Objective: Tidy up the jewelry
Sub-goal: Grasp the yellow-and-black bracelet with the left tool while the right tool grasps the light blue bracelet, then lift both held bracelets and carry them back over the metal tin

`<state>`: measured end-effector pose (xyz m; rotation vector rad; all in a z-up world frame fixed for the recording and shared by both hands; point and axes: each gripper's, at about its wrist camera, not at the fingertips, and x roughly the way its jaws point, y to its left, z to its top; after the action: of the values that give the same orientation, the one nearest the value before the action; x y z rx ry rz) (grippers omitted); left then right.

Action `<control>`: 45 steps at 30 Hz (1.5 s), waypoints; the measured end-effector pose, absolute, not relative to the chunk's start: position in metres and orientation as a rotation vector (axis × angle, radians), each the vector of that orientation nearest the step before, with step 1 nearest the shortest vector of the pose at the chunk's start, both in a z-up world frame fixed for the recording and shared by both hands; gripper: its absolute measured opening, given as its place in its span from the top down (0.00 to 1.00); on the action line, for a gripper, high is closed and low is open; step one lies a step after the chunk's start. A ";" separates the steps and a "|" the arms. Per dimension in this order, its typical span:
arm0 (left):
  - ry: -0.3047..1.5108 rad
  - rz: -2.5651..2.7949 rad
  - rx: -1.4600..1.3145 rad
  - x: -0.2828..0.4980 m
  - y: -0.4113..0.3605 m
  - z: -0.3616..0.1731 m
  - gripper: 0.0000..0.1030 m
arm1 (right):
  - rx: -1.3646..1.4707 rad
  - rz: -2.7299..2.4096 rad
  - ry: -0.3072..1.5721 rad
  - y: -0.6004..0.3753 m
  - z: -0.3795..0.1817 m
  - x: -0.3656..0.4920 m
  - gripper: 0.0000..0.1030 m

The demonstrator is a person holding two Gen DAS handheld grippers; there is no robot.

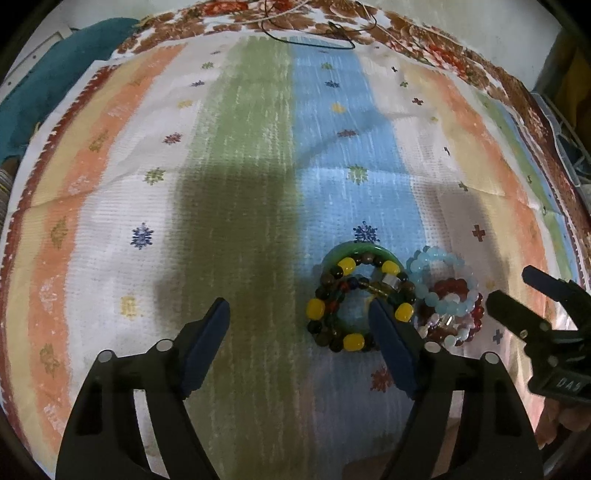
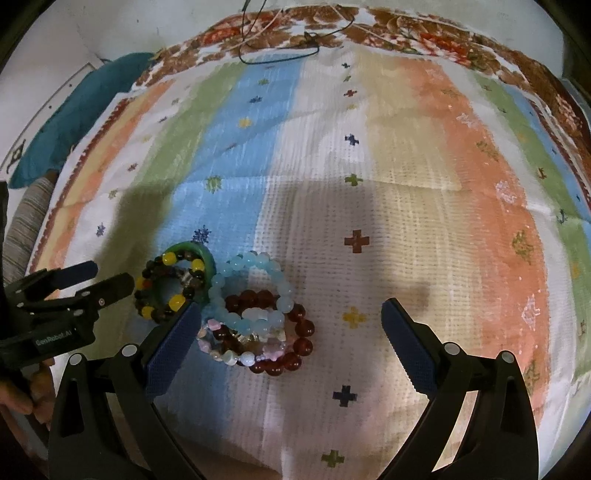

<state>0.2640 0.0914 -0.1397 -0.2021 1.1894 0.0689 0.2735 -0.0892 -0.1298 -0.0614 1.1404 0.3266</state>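
Note:
Two piles of bracelets lie side by side on the striped cloth. One pile is a green bangle [image 1: 354,251] with a dark-and-yellow bead bracelet [image 1: 332,317] on it; it also shows in the right wrist view [image 2: 171,284]. The other pile holds a light blue bead bracelet [image 1: 439,280] [image 2: 251,291], a dark red bead bracelet [image 2: 295,343] and a pale pink one [image 2: 221,343]. My left gripper [image 1: 299,310] is open and empty, its right finger at the green pile's near edge. My right gripper [image 2: 291,314] is open and empty around the blue-red pile.
The striped cloth [image 1: 255,147] covers the table over a floral cloth [image 2: 443,40]. A thin black cord [image 1: 314,33] lies at the far edge. A teal cloth [image 1: 44,85] is bunched at the far left.

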 end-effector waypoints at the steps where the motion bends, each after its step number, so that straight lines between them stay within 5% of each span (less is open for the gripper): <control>1: 1.193 0.067 -0.203 0.266 0.091 -0.142 0.31 | -0.061 0.326 1.145 -0.088 -0.132 0.275 0.09; 3: 1.201 0.062 -0.204 0.269 0.092 -0.146 0.33 | -0.058 0.325 1.160 -0.089 -0.136 0.278 0.21; 7: 1.214 0.053 -0.222 0.273 0.097 -0.152 0.39 | -0.049 0.314 1.183 -0.090 -0.144 0.286 0.21; 17: 1.246 0.000 -0.270 0.282 0.100 -0.167 0.51 | -0.008 0.325 1.237 -0.092 -0.162 0.297 0.41; 20: 1.249 -0.020 -0.273 0.283 0.097 -0.169 0.58 | -0.006 0.328 1.236 -0.091 -0.163 0.299 0.53; 24: 1.252 -0.062 -0.312 0.283 0.095 -0.167 0.81 | 0.018 0.352 1.250 -0.094 -0.164 0.301 0.72; 27: 1.254 -0.056 -0.297 0.282 0.091 -0.165 0.81 | 0.035 0.377 1.253 -0.091 -0.164 0.300 0.82; 31: 1.259 -0.060 -0.271 0.283 0.086 -0.165 0.81 | -0.009 0.384 1.238 -0.084 -0.161 0.296 0.88; 33: 1.249 -0.056 -0.262 0.283 0.086 -0.160 0.91 | -0.015 0.383 1.235 -0.084 -0.160 0.295 0.88; 45: 1.223 -0.057 -0.261 0.281 0.090 -0.144 0.91 | -0.028 0.376 1.196 -0.089 -0.147 0.289 0.88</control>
<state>0.2809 0.0900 -0.1442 -0.2615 1.2235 -0.0571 0.2890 -0.0887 -0.1471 -0.0279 1.1959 0.3762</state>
